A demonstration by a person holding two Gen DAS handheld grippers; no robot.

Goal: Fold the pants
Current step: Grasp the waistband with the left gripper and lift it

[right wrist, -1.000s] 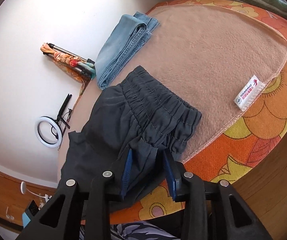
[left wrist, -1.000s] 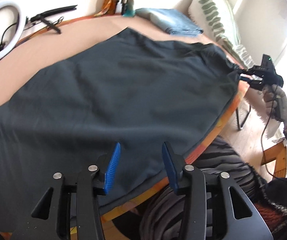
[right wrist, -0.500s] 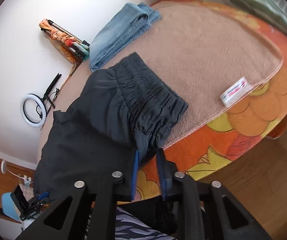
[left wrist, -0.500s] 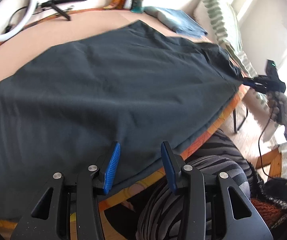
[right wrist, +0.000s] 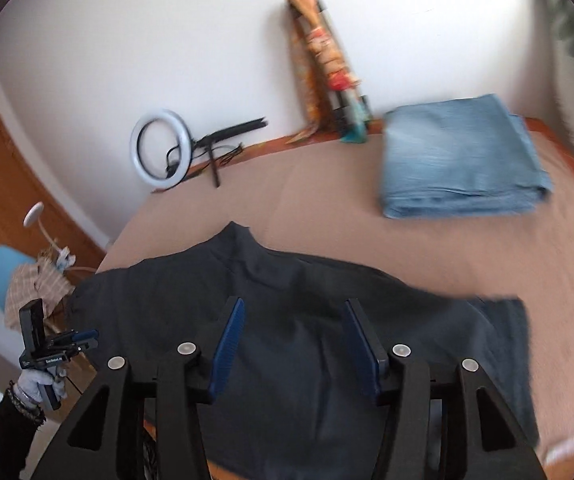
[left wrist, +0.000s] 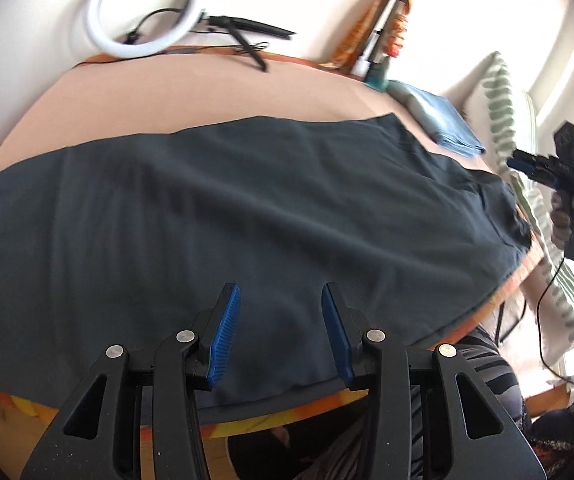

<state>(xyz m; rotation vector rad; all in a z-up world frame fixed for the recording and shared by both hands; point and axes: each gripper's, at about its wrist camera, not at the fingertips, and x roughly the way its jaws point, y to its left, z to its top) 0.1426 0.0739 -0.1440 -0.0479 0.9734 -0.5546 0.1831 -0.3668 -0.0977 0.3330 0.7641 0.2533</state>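
Folded jeans (right wrist: 463,160) lie beyond the dark pants (left wrist: 247,216), near the wall; a ring light (right wrist: 161,148) leans further left. Both grippers hover above the pants, clear of the cloth: left gripper (left wrist: 281,332) spread wide, right gripper (right wrist: 299,344) spread wide. The pants lie flat on the tan blanket (right wrist: 327,200), long axis running left-right along the near edge.

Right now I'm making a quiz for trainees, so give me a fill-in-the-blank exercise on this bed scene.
1. The dark pants lie spread on the ____ blanket.
2. The folded jeans are ____ in color.
3. The ring light leans against the ____.
4. Both the left tool and right tool are ____, holding nothing.

Missing words: tan; blue; wall; open
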